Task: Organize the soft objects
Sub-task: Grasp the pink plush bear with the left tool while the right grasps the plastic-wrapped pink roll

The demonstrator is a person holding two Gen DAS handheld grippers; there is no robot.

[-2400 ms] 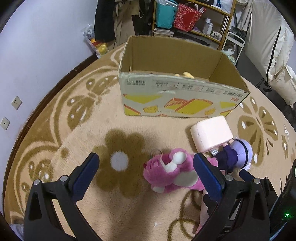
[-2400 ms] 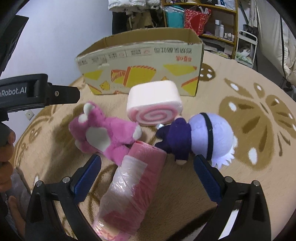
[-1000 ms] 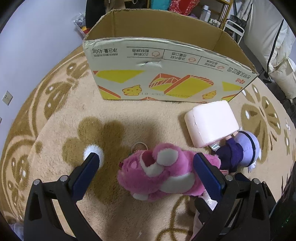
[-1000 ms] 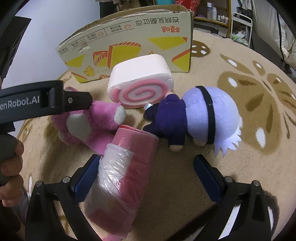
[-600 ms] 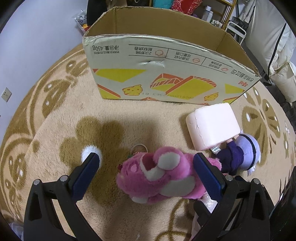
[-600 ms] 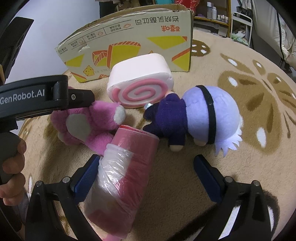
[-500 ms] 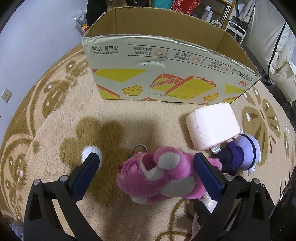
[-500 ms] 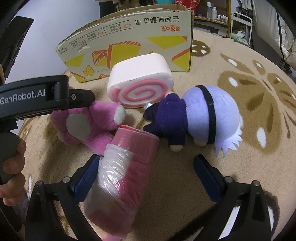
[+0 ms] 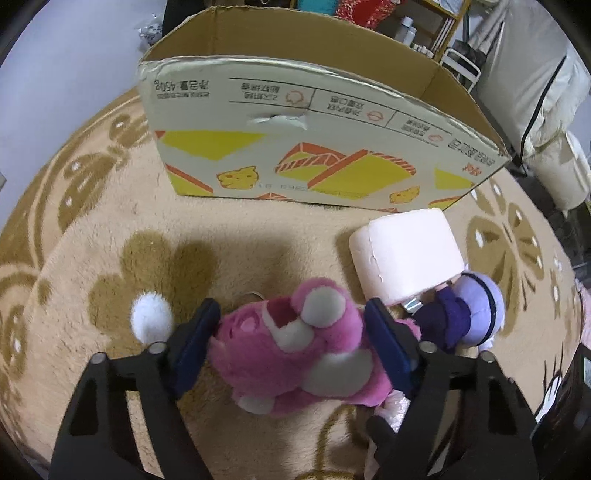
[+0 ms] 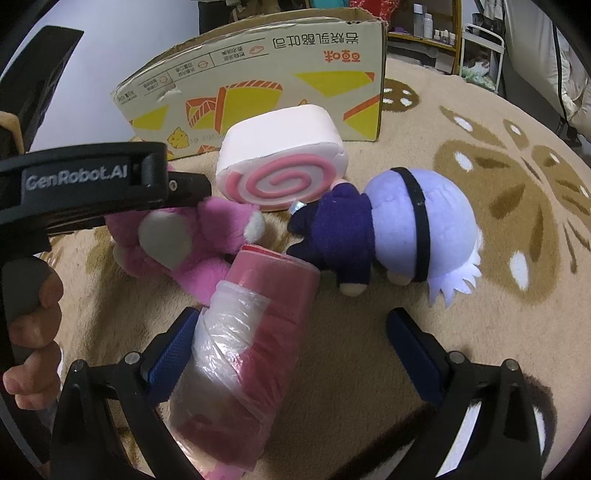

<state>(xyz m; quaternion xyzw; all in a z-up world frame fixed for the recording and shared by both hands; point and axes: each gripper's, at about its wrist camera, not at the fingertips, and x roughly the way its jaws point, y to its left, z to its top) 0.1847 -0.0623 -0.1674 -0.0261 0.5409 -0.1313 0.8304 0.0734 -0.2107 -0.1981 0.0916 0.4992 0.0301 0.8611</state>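
A pink plush bear (image 9: 295, 343) lies on the carpet, and my left gripper (image 9: 291, 336) is shut on it, pads pressed against its sides. The bear also shows in the right wrist view (image 10: 177, 240). Beside it lie a pink swirl-roll cushion (image 9: 406, 258) (image 10: 280, 166) and a purple doll with a lilac head (image 9: 465, 317) (image 10: 399, 232). A pink plastic-wrapped roll (image 10: 251, 343) lies in front. My right gripper (image 10: 295, 350) is open, its left pad beside the wrapped roll. A large open cardboard box (image 9: 314, 140) (image 10: 258, 74) stands behind the toys.
The toys lie on a beige carpet with brown flower patterns (image 9: 110, 258). Shelves with bags and bottles (image 9: 406, 18) stand behind the box. White bundles (image 9: 546, 110) sit at the right. A wall (image 9: 74, 55) runs along the left.
My left gripper has moved forward and down and closed its jaws onto the pink bear. My right gripper has stayed open in nearly the same place.
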